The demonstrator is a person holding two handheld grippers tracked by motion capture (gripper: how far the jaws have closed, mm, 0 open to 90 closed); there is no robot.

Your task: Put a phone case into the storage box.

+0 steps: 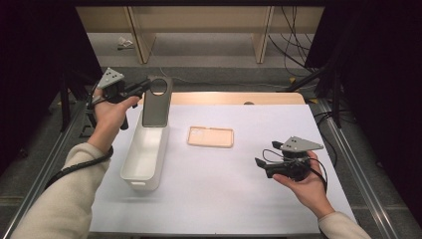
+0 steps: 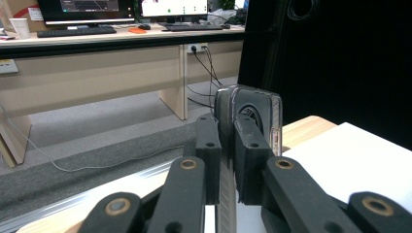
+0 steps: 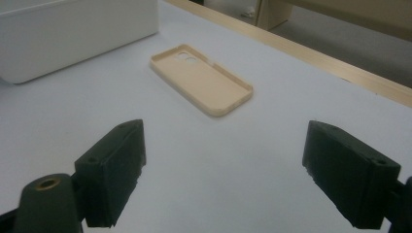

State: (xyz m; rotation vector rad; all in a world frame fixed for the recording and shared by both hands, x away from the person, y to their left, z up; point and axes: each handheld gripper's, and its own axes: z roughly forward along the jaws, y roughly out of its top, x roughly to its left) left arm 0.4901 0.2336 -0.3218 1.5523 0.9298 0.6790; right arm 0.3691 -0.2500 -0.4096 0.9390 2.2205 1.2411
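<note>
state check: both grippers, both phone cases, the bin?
left gripper: shut on the grey phone case
grey phone case: held upright over the bin's far end
right gripper: open, nothing between the jaws
beige phone case: flat on the table, inner side up
white bin: upright, looks empty

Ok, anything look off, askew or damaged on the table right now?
Nothing stands out. The left gripper holds the grey phone case upright over the far end of the white bin. The beige phone case lies flat on the white mat, undamaged. The right gripper is open.
</note>
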